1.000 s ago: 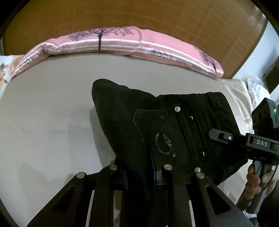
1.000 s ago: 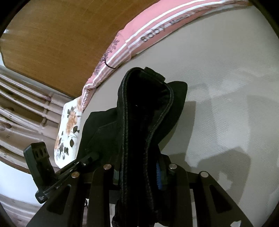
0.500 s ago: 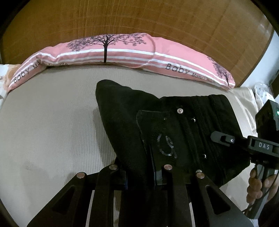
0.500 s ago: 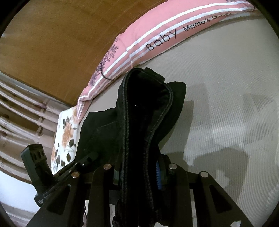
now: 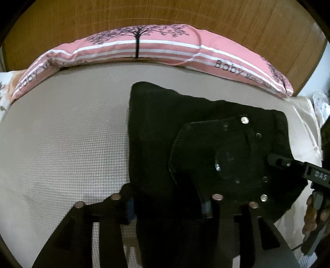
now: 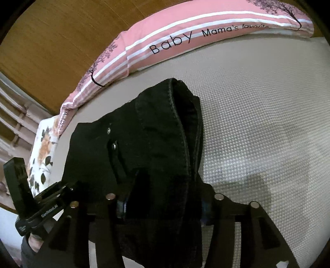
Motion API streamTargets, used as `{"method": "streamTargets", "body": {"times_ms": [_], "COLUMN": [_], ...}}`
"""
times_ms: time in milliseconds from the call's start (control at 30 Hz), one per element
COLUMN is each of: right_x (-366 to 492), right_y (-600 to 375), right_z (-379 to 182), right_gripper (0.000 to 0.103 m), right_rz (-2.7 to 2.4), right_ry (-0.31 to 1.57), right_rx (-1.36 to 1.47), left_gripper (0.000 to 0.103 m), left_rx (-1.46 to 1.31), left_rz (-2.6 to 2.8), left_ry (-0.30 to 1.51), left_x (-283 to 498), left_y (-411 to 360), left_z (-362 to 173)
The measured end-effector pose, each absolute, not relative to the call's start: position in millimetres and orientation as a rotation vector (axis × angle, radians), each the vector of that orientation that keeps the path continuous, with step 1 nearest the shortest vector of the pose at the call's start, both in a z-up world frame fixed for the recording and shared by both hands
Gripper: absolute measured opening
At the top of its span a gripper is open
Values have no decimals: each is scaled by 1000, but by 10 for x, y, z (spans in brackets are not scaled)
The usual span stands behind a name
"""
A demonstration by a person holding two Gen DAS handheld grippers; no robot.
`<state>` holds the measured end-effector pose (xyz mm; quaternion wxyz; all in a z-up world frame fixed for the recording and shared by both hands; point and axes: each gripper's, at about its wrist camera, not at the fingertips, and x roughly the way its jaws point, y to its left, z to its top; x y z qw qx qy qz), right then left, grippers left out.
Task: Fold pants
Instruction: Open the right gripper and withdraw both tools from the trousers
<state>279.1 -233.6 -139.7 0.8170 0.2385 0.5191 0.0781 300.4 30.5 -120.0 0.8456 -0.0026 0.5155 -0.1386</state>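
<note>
Your left gripper (image 5: 167, 208) sits at six o'clock in its own view, jaws closed on a thick fold of the black pants (image 5: 206, 148), which fill the gap between them. The cloth spreads from there toward one o'clock across the beige bed cover (image 5: 61, 144), showing a back pocket and metal rivets. At three o'clock your right gripper (image 5: 297, 167) meets the waistband edge. In the right wrist view, your right gripper (image 6: 163, 206) at six o'clock also has its jaws clamped on a bunched fold of the pants (image 6: 165, 134), which rises to twelve o'clock. Your left gripper (image 6: 41, 204) shows at eight o'clock. Farther off, a pink striped pillow (image 5: 154, 49) lies against the wooden headboard (image 5: 226, 18).
</note>
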Motion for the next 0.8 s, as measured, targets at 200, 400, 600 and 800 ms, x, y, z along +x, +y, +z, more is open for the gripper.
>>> {"method": "streamTargets", "body": {"times_ms": [200, 400, 600, 800], "right_x": [2688, 2361, 2071, 1890], "right_y": [-2236, -2155, -2217, -2200], "right_z": [-1300, -1146, -1080, -1035], "right_gripper": [59, 63, 67, 69], "right_rz": [139, 113, 91, 66], "right_ry": [1087, 1044, 1012, 1013], "right_rx": [368, 259, 278, 272], "left_gripper": [61, 62, 63, 63], "left_rx": [5, 49, 70, 99], "left_rz": [-258, -218, -164, -123], "left_ry": [1094, 1060, 1038, 1022], "left_x": [2872, 2558, 2235, 1973], "left_y": [342, 359, 389, 358], "left_z": [-1207, -1159, -1105, -977]}}
